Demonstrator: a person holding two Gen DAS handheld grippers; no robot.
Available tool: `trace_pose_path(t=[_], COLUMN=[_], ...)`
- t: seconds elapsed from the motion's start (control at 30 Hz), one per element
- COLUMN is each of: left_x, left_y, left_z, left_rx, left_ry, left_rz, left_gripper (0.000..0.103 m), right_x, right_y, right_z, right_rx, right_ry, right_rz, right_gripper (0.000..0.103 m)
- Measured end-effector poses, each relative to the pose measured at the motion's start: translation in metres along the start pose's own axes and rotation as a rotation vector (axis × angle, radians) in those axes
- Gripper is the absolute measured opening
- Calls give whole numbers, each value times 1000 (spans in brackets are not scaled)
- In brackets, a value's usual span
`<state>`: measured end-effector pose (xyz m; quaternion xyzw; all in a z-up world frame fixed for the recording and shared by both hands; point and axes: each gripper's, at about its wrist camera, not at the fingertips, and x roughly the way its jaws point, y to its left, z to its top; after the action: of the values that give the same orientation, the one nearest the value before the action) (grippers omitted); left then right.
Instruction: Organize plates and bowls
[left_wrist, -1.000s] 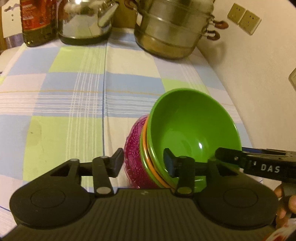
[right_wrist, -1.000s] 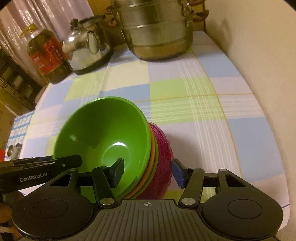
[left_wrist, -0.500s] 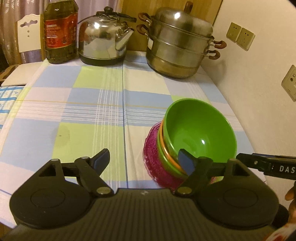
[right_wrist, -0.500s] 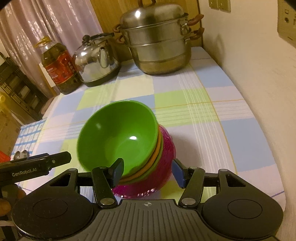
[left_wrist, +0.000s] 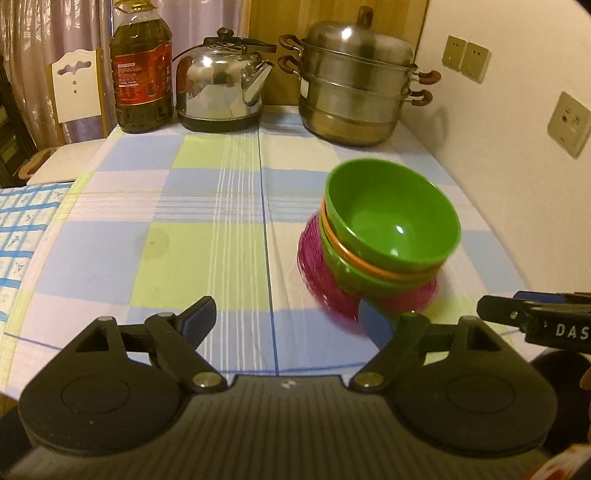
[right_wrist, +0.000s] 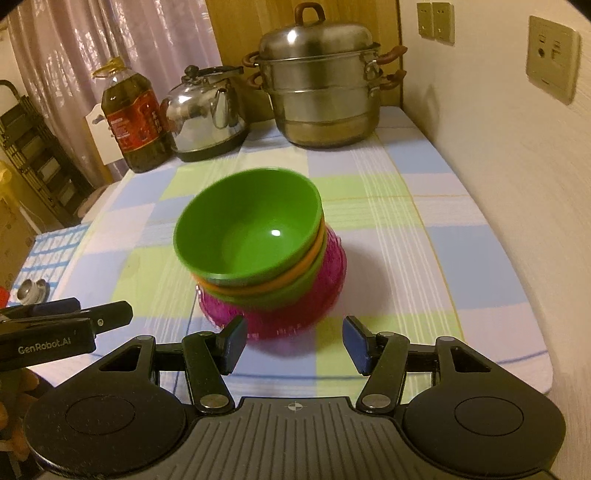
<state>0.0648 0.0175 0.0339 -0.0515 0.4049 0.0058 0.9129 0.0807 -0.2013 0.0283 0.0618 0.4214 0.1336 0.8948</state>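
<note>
A checked tablecloth (left_wrist: 207, 206) in pale blue, light green and white covers the table. At its far edge stand three things in a row. On the left is a big clear plastic bottle of dark cooking oil (left_wrist: 142, 70) with a red label. Just beside it is a shiny steel kettle (left_wrist: 221, 86) with a black handle and a dark base. To the right is a tall stainless steel steamer pot (left_wrist: 356, 79) with a domed lid and brown side handles. Beige wall sockets (right_wrist: 550, 55) sit on the cream wall at the right. A pale curtain (right_wrist: 74, 40) hangs behind the bottle. A white chair back (left_wrist: 75, 88) shows at the left.
</note>
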Motion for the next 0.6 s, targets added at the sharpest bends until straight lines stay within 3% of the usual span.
trace_pose_path(t=[0.6], left_x=[-33], left_y=[-24], left_z=[-32], left_rx=[-11], left_ry=[-15], left_rz=[19], left_gripper=[83], right_x=[-20], right_y=[1], right_z=[-47], right_rx=[2], right_ry=[9], right_rz=[-13], right_gripper=[57])
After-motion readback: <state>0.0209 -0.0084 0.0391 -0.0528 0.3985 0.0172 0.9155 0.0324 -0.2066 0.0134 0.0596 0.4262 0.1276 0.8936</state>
